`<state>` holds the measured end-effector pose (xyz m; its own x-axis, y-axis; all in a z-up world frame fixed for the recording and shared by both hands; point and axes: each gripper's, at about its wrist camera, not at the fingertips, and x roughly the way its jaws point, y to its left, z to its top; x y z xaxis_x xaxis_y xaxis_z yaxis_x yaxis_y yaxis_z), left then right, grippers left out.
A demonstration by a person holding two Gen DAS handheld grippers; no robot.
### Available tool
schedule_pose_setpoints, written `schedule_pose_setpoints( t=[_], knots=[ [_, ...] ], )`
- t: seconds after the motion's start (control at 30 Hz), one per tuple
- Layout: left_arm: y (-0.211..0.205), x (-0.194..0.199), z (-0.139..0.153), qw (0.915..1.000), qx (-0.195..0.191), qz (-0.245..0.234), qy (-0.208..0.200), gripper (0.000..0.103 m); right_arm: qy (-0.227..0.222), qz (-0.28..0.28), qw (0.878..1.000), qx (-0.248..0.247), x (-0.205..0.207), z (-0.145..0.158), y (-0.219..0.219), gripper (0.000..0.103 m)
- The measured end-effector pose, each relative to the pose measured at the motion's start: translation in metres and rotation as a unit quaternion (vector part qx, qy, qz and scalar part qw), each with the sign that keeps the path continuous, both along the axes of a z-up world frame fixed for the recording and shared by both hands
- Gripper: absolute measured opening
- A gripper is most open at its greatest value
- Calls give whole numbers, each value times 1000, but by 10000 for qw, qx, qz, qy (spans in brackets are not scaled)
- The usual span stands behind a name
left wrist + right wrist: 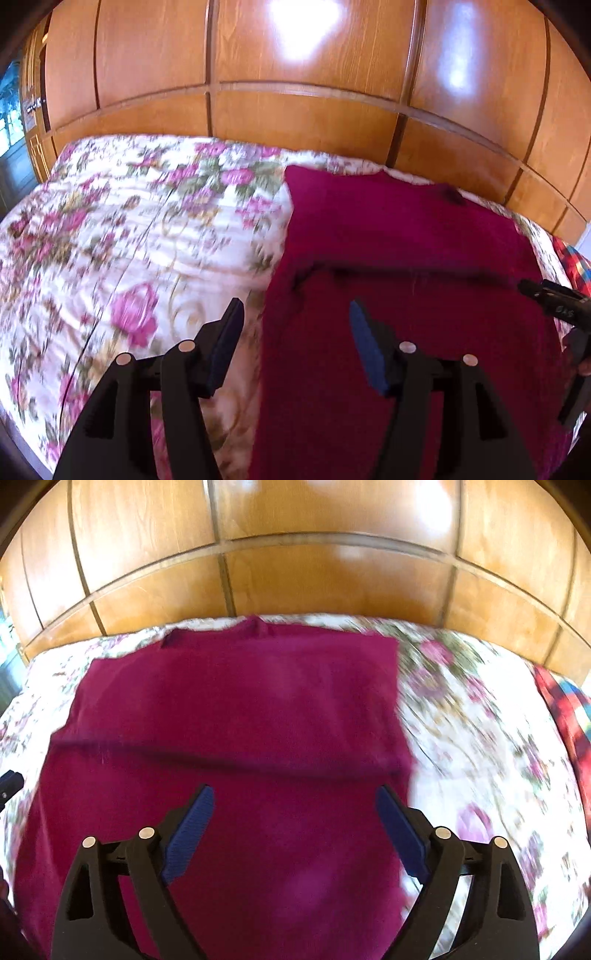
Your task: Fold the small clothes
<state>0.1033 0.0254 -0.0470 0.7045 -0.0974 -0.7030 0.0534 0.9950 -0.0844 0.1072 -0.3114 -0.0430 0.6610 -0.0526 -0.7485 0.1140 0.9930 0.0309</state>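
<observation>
Magenta garment (236,709) lies spread flat on the floral bedspread (122,236), toward the far side of the bed near the wooden panelled wall (295,110). In the right wrist view it fills most of the centre; a straight horizontal crease or overlapping edge runs across it about mid-frame, so the far part looks like 1 layer lying over the near part, though blur makes it hard to confirm which is on top. Far edge has a small bump in the middle, possibly a neckline, too smeared to tell. Right edge of the garment is straight, bedspread showing just beside it. Right gripper (295,830) hovers over the near part of the garment, jaws spread wide, blue pads (192,834) apart with only fabric seen between them, nothing gripped; contact with the cloth cannot be judged. Left gripper (295,347) sits over the garment's left edge, jaws also wide apart and empty: 1 pad over the bedspread, the other over magenta fabric. Right gripper body is visible at the right edge of the left wrist view, beside the garment. A red checked fabric (569,709) lies at the far right edge of the bed, well apart from the garment. Both views are motion-blurred.
</observation>
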Motion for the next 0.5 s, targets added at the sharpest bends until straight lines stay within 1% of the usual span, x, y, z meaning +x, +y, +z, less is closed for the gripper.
schedule_pose_setpoints(
  t=[0.07,0.13,0.23,0.3,0.33,0.4,0.5],
  knots=[
    [12,-15,-7,9999,7,-26,105,62,70,-85,9999,67,-21,-2,-12,88],
    [27,-31,-15,9996,-83,-67,254,63,260,-152,9994,184,-45,-9,-27,88],
    [47,-53,-25,9987,-178,-102,462,63,558,-52,9970,528,-81,-20,-40,88],
    [56,-67,-29,9982,-202,-127,555,63,724,111,9945,746,-107,-28,-40,88],
    [61,-77,-31,9975,-280,-169,622,63,788,200,9933,816,-119,-31,-38,88],
    [67,-91,-33,9964,-382,-261,717,63,856,353,9924,812,-144,-37,-30,88],
    [68,-113,-34,9947,-388,-506,810,63,925,554,9899,924,-176,-39,-18,88]
  ],
)
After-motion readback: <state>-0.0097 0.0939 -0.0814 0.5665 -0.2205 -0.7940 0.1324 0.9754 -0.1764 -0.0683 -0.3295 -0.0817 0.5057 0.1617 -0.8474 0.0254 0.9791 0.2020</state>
